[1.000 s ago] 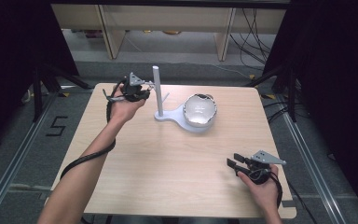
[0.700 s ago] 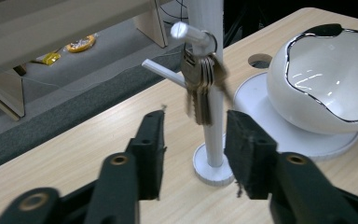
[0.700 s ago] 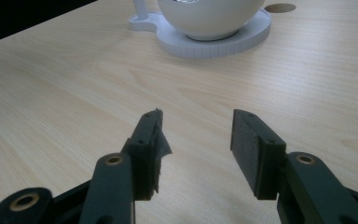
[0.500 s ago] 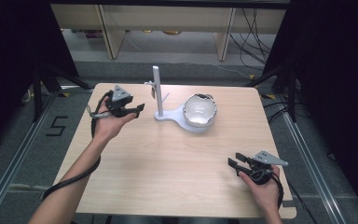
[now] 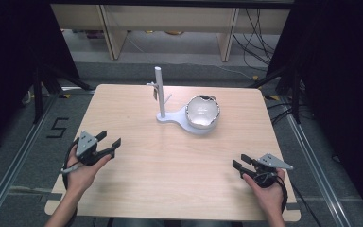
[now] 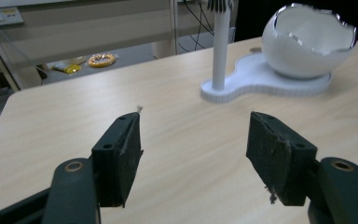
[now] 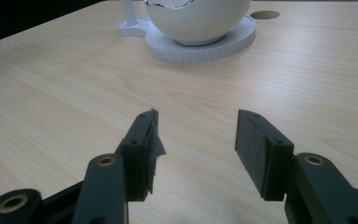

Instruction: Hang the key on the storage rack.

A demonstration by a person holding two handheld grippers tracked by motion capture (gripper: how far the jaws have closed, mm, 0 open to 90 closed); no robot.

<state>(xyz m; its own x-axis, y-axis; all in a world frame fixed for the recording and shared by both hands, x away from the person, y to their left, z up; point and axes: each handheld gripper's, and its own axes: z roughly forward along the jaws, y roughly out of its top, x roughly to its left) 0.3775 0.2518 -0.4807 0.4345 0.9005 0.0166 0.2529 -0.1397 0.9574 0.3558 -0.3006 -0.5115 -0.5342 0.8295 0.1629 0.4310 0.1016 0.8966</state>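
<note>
Each hand-held tool is black — the left gripper (image 5: 109, 144) and the right gripper (image 5: 238, 165) alike — topped with a grey three-cornered plate. Behind the jaws, brass-ringed pivot holes show; the flat dark pads (image 6: 121, 154) are scuffed and frayed at their edges, with small screw holes along the sides. Forearms are bare — no sleeves.

Your table (image 5: 170, 165) looks like pale matt wood grain, the bowl (image 6: 307, 44) glossy white, and the pads (image 7: 256, 149) rough black.
</note>
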